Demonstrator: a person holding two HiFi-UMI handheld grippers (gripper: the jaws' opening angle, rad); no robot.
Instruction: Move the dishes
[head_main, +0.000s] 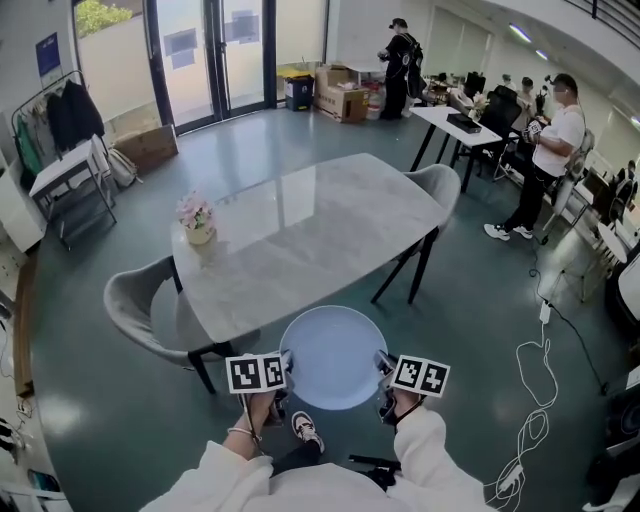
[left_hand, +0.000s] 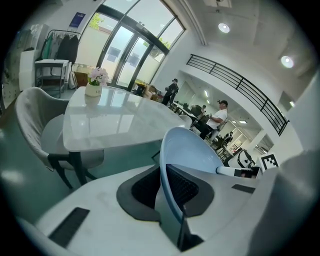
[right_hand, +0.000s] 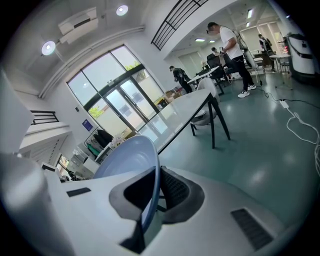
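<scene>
A round pale blue plate (head_main: 333, 357) hangs in the air just short of the near end of the grey marble table (head_main: 300, 230). My left gripper (head_main: 287, 366) is shut on the plate's left rim, and my right gripper (head_main: 381, 368) is shut on its right rim. In the left gripper view the plate (left_hand: 187, 150) stands edge-on, clamped between the dark pads. The right gripper view shows the plate (right_hand: 131, 157) the same way, its rim pinched between the jaws. The table top is bare except for a small pot of pink flowers (head_main: 196, 218).
Grey upholstered chairs stand at the table's left (head_main: 150, 315) and far right (head_main: 438, 188). People stand at desks at the back right (head_main: 548, 150). A white cable (head_main: 530, 400) lies on the teal floor to the right. A coat rack (head_main: 62, 125) stands at the left.
</scene>
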